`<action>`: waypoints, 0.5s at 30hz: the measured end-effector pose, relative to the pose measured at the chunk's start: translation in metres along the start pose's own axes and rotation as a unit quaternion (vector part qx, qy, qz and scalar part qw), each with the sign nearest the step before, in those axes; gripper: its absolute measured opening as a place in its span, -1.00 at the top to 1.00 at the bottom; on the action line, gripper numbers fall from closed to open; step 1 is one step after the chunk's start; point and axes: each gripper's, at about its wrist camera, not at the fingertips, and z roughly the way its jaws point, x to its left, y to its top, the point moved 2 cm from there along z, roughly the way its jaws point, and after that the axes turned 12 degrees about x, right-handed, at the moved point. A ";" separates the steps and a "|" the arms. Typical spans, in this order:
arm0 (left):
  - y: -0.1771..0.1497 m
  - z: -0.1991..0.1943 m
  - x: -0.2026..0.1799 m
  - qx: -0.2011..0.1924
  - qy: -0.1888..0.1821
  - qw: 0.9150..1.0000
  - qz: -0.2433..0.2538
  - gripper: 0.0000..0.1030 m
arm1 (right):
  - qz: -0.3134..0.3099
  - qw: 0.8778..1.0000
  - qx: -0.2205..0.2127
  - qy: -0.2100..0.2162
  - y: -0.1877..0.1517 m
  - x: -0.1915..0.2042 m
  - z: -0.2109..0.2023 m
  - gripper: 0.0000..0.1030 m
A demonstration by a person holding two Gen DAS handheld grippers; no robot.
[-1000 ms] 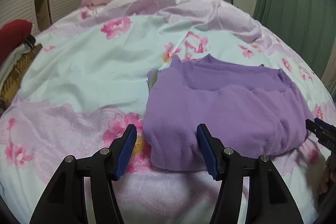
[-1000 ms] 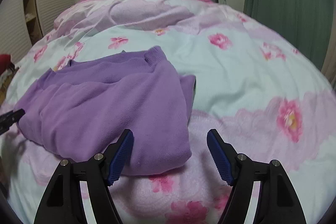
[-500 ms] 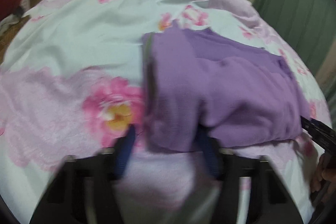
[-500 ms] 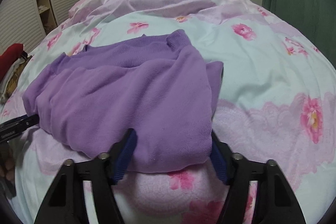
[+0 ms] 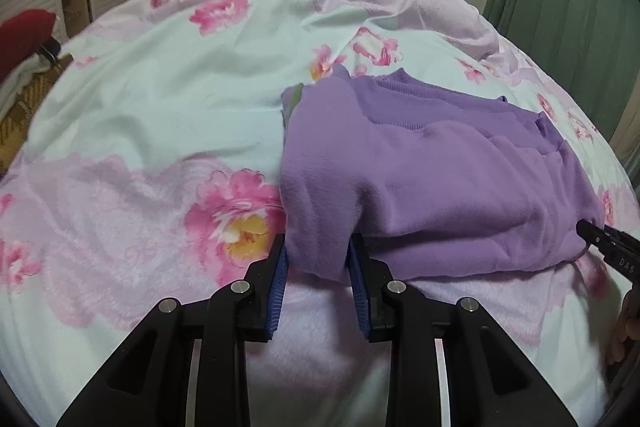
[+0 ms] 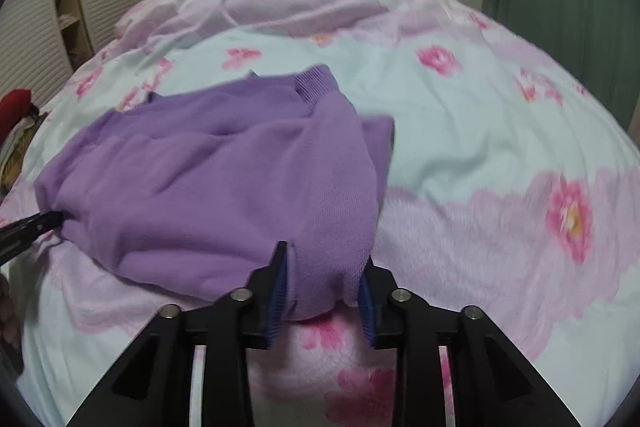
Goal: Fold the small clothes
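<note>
1. Now the left tool (image 5: 318,267) has just been closing and pinches the near left corner of the purple sweater (image 5: 420,179).
2. Right tool (image 6: 322,287) pinches its right corner.
3. Sweater lies on the floral bed cover (image 5: 160,99).

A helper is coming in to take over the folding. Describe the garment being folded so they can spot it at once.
Start at the bed with the floral quilt, pale mint with pink flowers. On its near half lies a purple knit sweater, partly folded, its near corners pinched by the left hand-held gripper and the right hand-held gripper. It is the only plain purple cloth on the patterned bedding.
</note>
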 end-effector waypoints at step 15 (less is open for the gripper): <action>-0.001 -0.049 -0.060 -0.052 0.002 0.998 0.045 -0.17 | 0.068 0.995 -0.046 0.050 -0.001 -0.021 -0.037 -0.49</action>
